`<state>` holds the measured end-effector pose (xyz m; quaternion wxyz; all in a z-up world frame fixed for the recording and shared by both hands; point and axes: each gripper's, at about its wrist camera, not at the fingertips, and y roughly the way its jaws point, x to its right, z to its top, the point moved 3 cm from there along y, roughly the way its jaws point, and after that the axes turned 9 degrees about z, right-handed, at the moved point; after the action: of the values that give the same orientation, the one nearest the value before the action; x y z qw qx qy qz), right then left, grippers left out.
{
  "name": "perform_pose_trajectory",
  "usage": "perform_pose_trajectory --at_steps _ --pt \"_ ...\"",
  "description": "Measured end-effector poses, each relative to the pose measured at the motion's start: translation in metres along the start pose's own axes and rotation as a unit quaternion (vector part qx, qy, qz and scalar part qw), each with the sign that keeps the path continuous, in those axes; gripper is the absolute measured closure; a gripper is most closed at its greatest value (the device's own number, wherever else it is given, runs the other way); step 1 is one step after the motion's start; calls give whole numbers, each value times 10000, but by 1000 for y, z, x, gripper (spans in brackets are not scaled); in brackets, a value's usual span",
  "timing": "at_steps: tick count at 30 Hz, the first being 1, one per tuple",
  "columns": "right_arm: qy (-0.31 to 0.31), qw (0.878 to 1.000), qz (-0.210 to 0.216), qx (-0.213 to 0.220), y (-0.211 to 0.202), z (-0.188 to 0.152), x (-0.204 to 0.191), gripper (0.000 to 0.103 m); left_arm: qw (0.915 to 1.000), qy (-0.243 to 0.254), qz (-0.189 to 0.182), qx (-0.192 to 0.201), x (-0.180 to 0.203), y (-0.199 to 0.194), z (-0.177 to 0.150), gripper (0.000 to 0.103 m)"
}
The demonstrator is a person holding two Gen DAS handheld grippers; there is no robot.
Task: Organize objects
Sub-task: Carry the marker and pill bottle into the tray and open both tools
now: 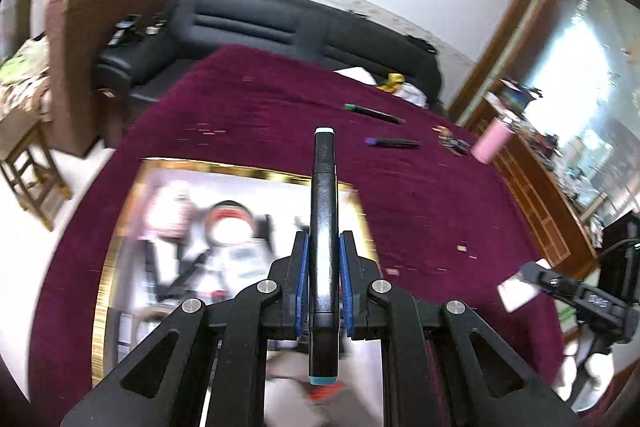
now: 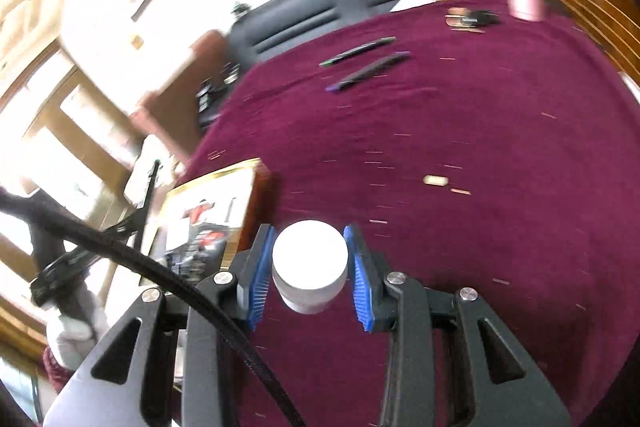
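Mid-carry, by the look of it. Left hand-held gripper (image 1: 324,279) clamped on a black marker (image 1: 324,227), teal-capped, pointing forward above the gold-framed box (image 1: 105,259) at the near left of the bench (image 1: 420,211). Right hand-held gripper (image 2: 308,267) closed around a white jar (image 2: 310,265), held over the maroon cloth just right of that box. Two more markers, green-tipped (image 1: 374,113) and purple-tipped (image 1: 394,143), lying side by side toward the far edge, a pink bottle (image 1: 490,143) near the far right corner. Next, probably: lower marker and jar into the box, level, then release. Frames blurred; box contents unclear.
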<state>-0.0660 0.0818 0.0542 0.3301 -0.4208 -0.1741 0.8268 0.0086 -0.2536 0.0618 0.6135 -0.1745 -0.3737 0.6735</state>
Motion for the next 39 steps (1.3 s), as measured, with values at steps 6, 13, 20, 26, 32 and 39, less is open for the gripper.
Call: perform_pose_trajectory --at_steps 6,13,20,26,32,39 --pt "-490 9972 270 -495 71 15 -63 69 9990 8 414 -184 -39 31 10 92" --pt "-661 9921 41 -1064 158 31 -86 69 9970 34 555 -544 -60 71 11 92" --pt "-650 9891 -96 -1321 179 36 -75 68 9975 -25 264 -650 -62 77 4 92" --pt "-181 9894 -765 -1217 108 14 -21 53 9973 112 126 -711 -59 78 2 92" --pt "721 9862 -895 -1189 86 -21 14 53 9979 121 67 -635 -53 72 -3 92" --pt "1315 9829 -580 -1155 119 -29 13 53 9994 -26 -163 -299 -58 37 -2 91"
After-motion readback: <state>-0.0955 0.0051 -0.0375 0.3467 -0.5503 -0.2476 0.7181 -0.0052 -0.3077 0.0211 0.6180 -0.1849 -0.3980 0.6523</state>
